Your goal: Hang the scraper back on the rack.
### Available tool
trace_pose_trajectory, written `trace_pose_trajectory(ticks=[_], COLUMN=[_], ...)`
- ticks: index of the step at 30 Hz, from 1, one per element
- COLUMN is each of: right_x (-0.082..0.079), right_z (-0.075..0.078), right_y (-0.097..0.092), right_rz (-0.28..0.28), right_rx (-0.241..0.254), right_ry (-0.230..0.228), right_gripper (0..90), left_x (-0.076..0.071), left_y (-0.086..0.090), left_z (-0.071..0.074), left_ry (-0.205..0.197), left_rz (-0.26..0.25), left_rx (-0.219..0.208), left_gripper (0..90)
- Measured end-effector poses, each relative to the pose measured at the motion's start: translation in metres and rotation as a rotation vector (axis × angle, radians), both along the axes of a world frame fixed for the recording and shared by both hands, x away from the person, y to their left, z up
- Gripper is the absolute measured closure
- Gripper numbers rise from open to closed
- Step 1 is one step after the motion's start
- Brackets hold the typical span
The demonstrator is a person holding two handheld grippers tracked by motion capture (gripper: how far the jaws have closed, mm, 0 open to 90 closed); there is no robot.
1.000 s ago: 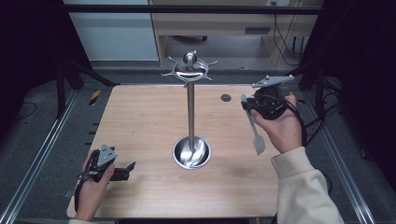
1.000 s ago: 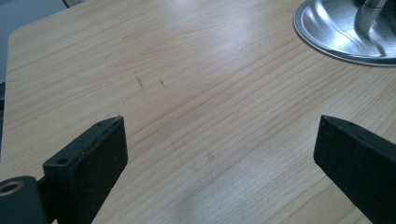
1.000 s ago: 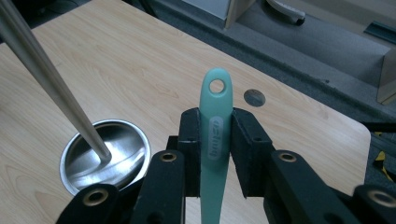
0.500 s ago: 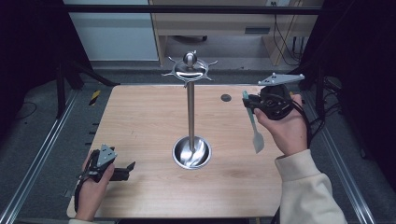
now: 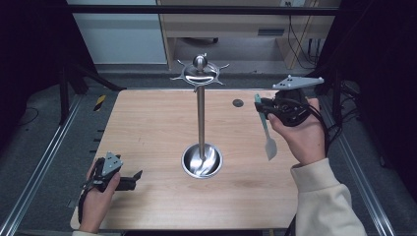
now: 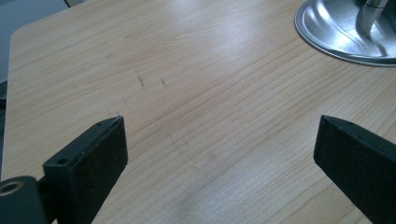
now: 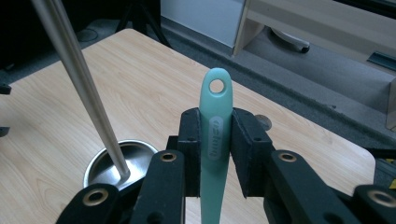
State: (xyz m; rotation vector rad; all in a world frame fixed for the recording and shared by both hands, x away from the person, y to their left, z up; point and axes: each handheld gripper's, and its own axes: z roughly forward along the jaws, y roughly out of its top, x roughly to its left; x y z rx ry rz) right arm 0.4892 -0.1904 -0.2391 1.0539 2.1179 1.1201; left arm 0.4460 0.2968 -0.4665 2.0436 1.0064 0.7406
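Evidently the carrying step was in hand: the right tongs [image 5: 261, 105] were clamped on the handle of a pale green spatula [image 5: 266, 132], held up in the air over the right side of the table [image 5: 147, 128], blade hanging down, well apart from the metal stand [image 5: 200, 118]. I judged the next move called for bringing the handle's hole up to one of the hooks [image 5: 222, 67] on the ring at the stand's top, which would need care in lining it up. That hole [image 7: 216, 86] was plain from the right gripper view, just above the pads (from above it could not be made out). Down at the near left corner the left tongs [image 5: 132, 178] rested wide apart and empty; their own view caught the rim of the stand's dish [image 6: 327, 37].
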Motion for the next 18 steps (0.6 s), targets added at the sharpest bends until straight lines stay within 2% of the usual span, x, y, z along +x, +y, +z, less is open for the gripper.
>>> trace_pose_trajectory(ticks=[18], right_x=[-0.013], right_z=[0.017], right_y=[0.016], right_rz=[0.065], right_rx=[0.031], right_ry=[-0.056], right_gripper=[74.4], left_x=[0.0], left_y=[0.0], left_z=[0.0], left_ry=[0.001], left_rz=[-0.003], left_rx=[0.001], left_gripper=[2.7])
